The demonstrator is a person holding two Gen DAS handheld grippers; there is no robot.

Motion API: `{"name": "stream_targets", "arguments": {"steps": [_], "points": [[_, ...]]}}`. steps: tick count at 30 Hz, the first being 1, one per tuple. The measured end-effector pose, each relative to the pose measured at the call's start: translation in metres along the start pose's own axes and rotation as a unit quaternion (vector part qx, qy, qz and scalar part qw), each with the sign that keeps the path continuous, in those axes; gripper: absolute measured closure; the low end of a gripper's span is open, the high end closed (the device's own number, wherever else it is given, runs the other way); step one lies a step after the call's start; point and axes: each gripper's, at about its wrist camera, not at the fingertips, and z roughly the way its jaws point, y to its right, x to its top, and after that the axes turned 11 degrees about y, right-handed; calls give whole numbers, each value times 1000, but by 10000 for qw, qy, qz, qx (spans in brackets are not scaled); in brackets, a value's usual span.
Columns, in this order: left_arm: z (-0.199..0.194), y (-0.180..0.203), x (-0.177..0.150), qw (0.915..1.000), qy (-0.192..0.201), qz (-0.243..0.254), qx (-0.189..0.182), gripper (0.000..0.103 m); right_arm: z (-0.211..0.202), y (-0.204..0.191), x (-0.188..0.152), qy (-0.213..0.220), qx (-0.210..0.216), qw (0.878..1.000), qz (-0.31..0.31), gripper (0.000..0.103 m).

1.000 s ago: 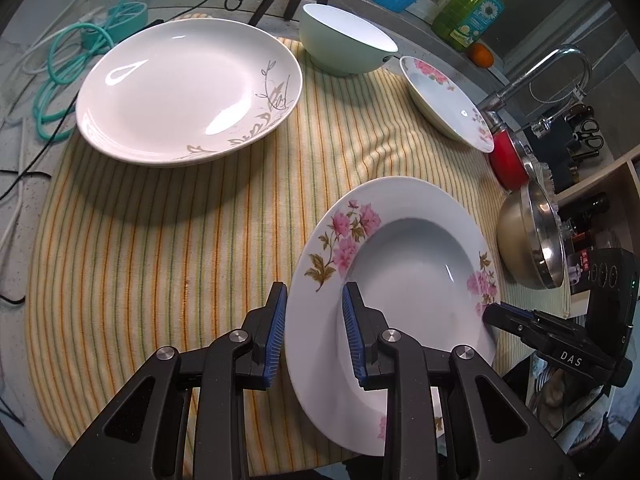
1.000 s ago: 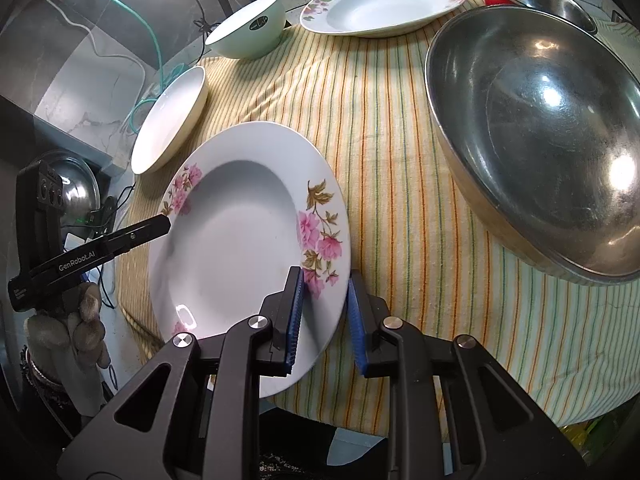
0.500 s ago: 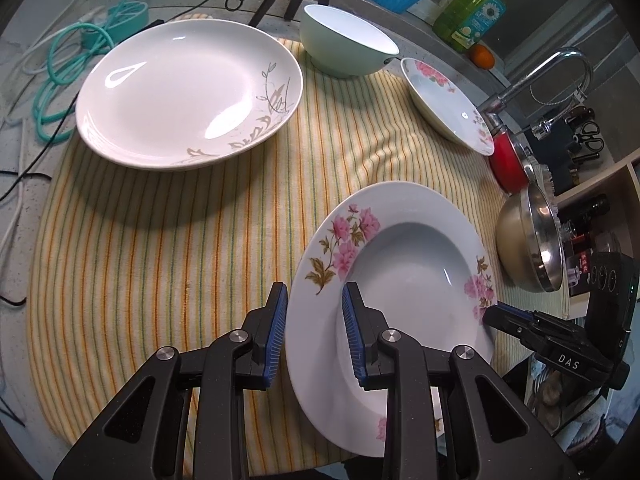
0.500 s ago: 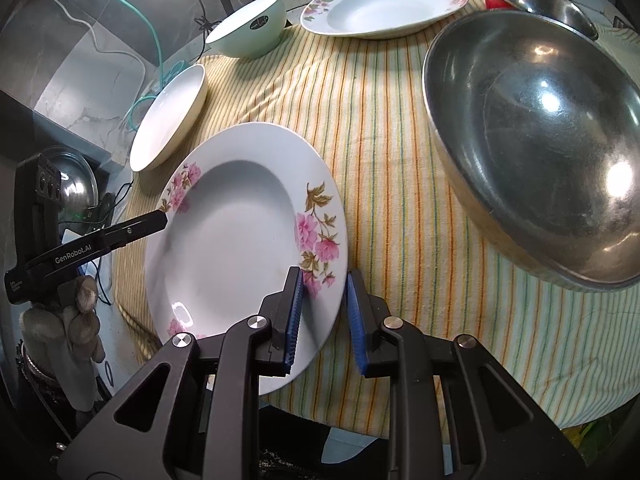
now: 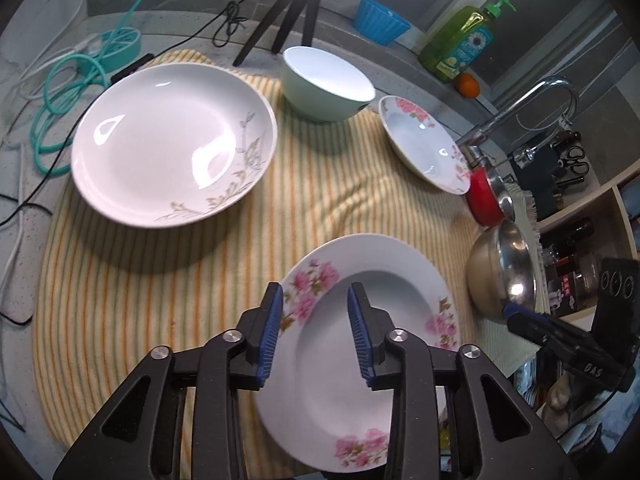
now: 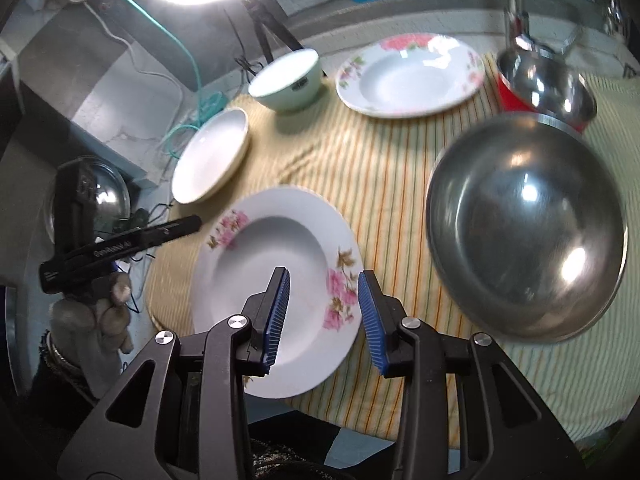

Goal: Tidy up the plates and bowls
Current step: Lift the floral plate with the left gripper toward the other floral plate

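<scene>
With both sets of jaws having just been opening, the left gripper and right gripper stand released above the near floral plate, its rim between the pads but untouched. It lies on the striped cloth, overhanging the near edge. Risk: a brush from either gripper tips it off.

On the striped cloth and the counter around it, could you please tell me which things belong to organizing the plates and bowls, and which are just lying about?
For the job:
- near floral plate
- far floral plate
- leaf-pattern plate
- pale green bowl
- steel bowl
- red-sided steel bowl

Lying about:
- soap bottle
- blue cup
- orange fruit
- teal cable
- tripod
- tap
</scene>
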Motion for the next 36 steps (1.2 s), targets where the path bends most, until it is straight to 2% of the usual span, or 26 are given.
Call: {"name": "stream_targets", "arguments": {"steps": [7, 12, 18, 25, 36], "points": [[15, 29, 10, 9996, 35, 10, -286, 70, -29, 22, 63, 286, 12, 9994, -178, 66], [31, 48, 20, 9991, 76, 10, -424, 70, -28, 41, 108, 311, -79, 9989, -343, 66], [54, 66, 30, 9986, 92, -69, -524, 70, -8, 65, 142, 76, -29, 9996, -275, 66], [80, 78, 46, 9980, 104, -264, -562, 70, 31, 102, 177, -206, -166, 9996, -99, 62], [110, 71, 71, 9967, 161, -673, -430, 70, 94, 116, 210, -551, -525, 9955, -562, 62]]}}
